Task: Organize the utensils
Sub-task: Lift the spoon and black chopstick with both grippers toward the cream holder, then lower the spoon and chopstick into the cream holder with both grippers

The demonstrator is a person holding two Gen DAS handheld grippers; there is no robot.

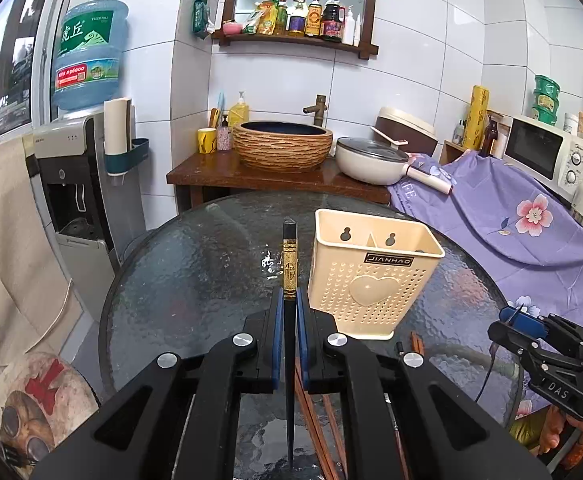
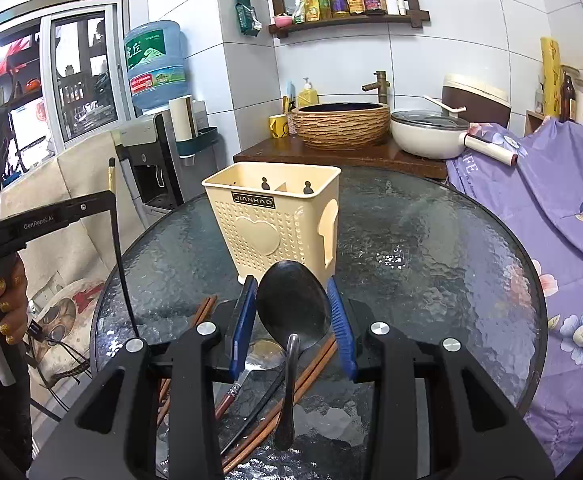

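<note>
My left tool [image 1: 290, 312] pinches a black chopstick [image 1: 290, 264], long axis pointing away, gold band forward. My right tool [image 2: 291, 304] grips a spoon [image 2: 291, 304], bowl forward. The holder [image 2: 275, 220], labelled "JIANHAO", stands on the bench [image 2: 431, 280].

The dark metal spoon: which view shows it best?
The right wrist view: the dark metal spoon fills the centre, bowl gripped between the right gripper's blue pads, handle hanging down. The left wrist view shows that gripper far right, with barely a sliver of spoon.
</note>
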